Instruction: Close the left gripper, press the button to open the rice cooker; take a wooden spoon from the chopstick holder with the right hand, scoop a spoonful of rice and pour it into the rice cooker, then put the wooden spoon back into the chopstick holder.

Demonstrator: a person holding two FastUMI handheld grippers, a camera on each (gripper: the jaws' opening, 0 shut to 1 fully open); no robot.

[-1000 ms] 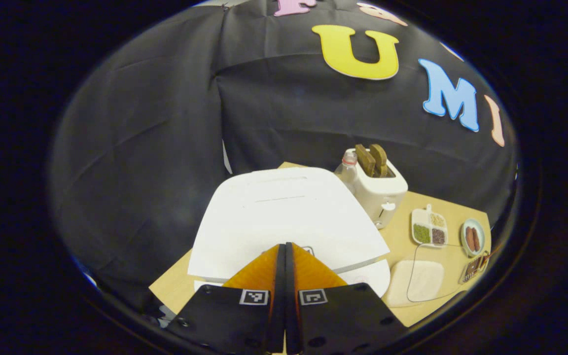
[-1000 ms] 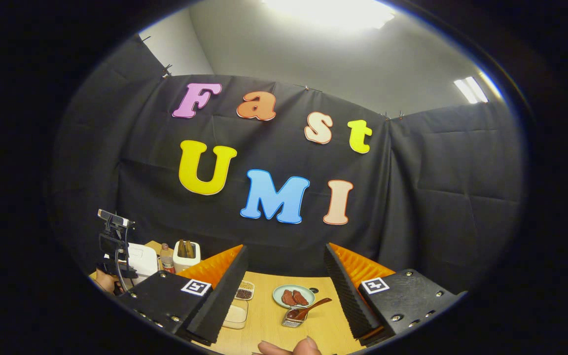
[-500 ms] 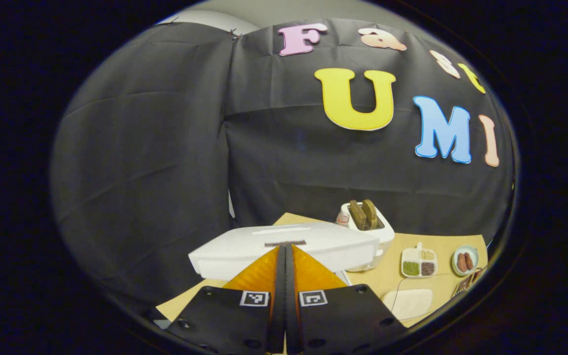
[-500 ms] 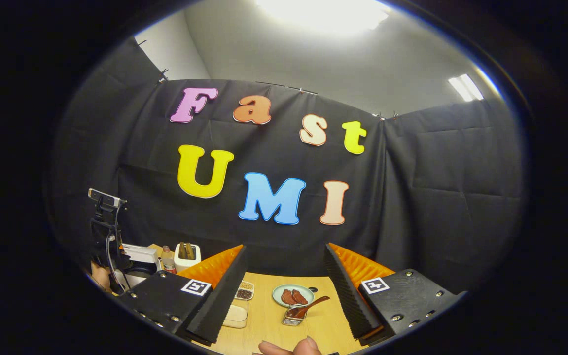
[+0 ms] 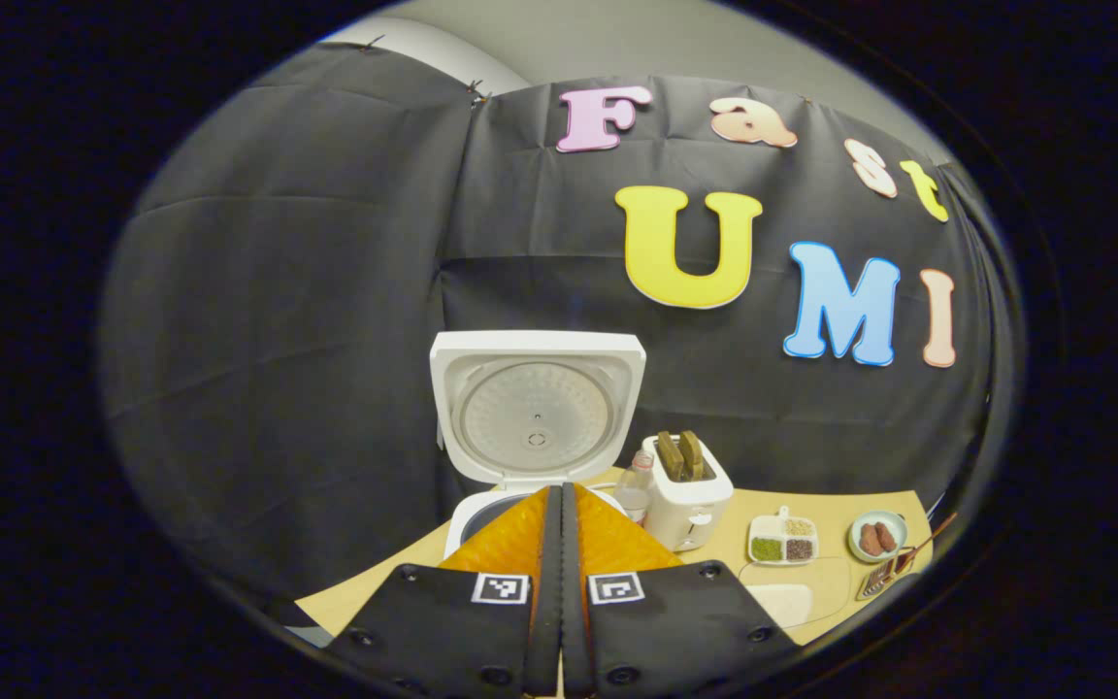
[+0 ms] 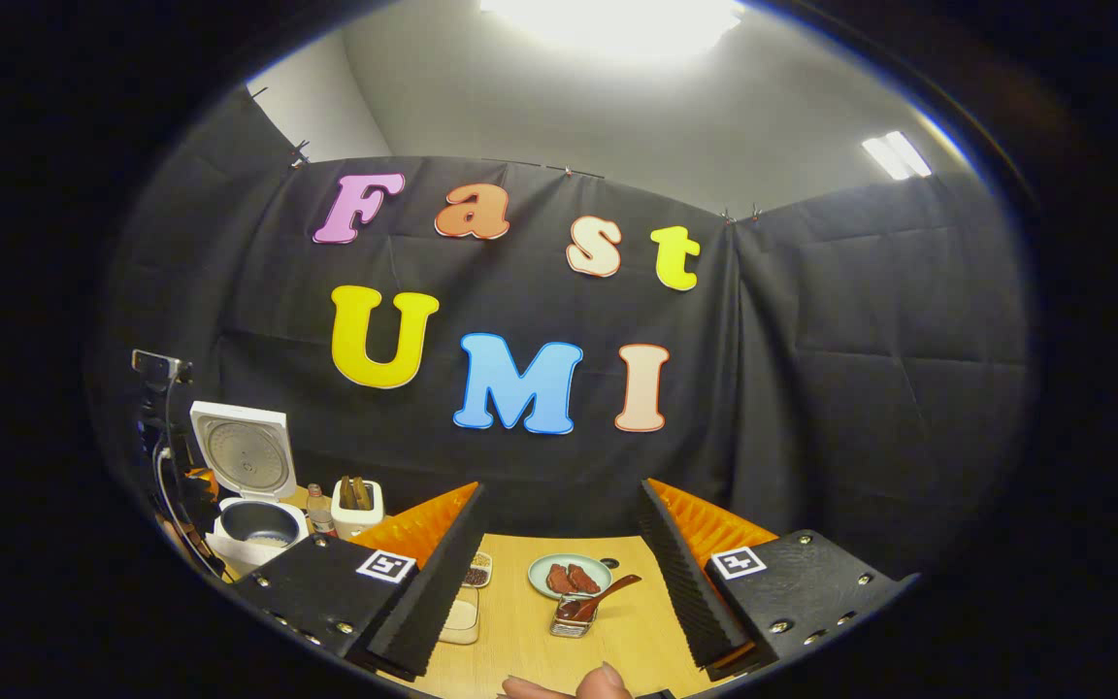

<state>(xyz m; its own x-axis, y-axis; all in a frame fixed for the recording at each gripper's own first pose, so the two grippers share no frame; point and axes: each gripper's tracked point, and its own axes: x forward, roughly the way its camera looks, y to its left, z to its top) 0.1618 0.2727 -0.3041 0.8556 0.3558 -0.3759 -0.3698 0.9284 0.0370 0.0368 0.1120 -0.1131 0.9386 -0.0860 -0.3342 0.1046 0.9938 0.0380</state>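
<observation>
- One step looks done: cooker (image 5: 530, 442) open, lid (image 5: 537, 406) upright, pot mouth showing below it in the right gripper view.
- Left to do, by the look of it: fetch the spoon (image 6: 606, 596), scoop rice, pour into the cooker, return the spoon.
- Left gripper (image 5: 560, 505) shut tight, fingers pressed together with nothing between, tips just in front of the cooker's rim.
- Right gripper (image 6: 561, 544) spread wide and empty, well right of the cooker, aimed over the table (image 6: 520, 621) toward the holder (image 6: 572, 621).
- Spoon brown and wooden, leaning out of the small wire holder, handle slanting up to the right, untouched.
- Holder well right of the cooker, just in front of a plate (image 6: 569, 575) with reddish food.
- Rice tray (image 6: 462, 615) pale and shallow, between the cooker and the holder, partly hidden behind a right finger.
- Toaster (image 5: 683, 490) and a bottle (image 5: 633, 485) just right of the cooker; a divided dish (image 5: 782, 540) of grains farther right.
- Cooker white and boxy, lid's inner plate round and silvery.
</observation>
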